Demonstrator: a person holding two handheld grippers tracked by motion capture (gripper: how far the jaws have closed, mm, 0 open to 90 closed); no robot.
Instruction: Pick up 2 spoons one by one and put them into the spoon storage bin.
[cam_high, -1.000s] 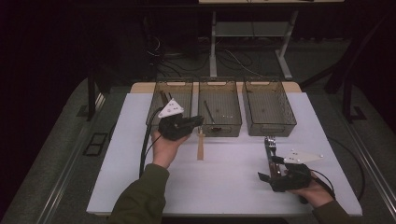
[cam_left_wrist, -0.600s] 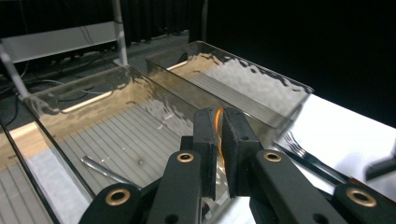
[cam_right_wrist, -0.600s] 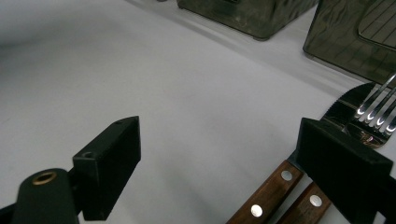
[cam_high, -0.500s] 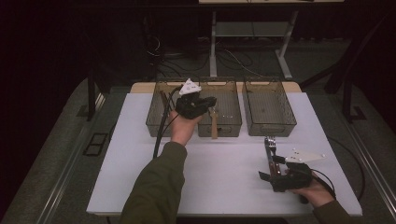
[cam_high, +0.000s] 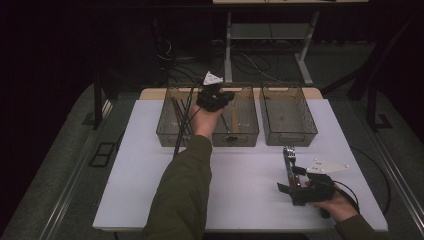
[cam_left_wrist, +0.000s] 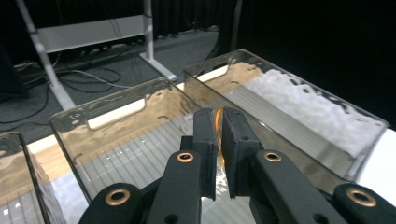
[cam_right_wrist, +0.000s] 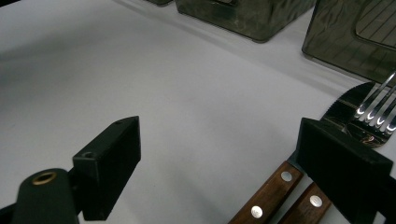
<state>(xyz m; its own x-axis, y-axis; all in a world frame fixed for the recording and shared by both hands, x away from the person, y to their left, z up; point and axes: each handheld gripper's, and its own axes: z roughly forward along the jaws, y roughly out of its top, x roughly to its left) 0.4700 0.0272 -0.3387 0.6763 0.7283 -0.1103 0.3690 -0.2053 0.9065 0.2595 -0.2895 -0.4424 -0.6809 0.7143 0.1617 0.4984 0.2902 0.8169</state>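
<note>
Over the middle bin (cam_high: 235, 131) of three clear plastic bins, the left gripper (cam_high: 226, 98) is held at arm's length, jaws pressed together on a thin wooden piece — likely a utensil handle, seen as a pale strip hanging into the bin in the high view and as an orange sliver (cam_left_wrist: 218, 122) between the pads in the left gripper view. Which utensil it is can't be told. Other cutlery is already lying in the middle and left bins (cam_high: 172, 117); right bin (cam_high: 287, 114) looks empty.

Near the table's (cam_high: 150, 165) front-right edge, the right gripper (cam_high: 288, 159) is rested w/ jaws spread wide, nothing pinched. Just beside its right jaw lie a serrated knife (cam_right_wrist: 348, 105) and a fork (cam_right_wrist: 379, 105), both w/ riveted wood handles (cam_right_wrist: 271, 189), side by side and touching.

Handling judgement: cutlery is stiff, light-to-moderate, not fragile; steel blade and tines slippery — grip best taken across the wood handle, approx. mid-length, one piece at a time.
</note>
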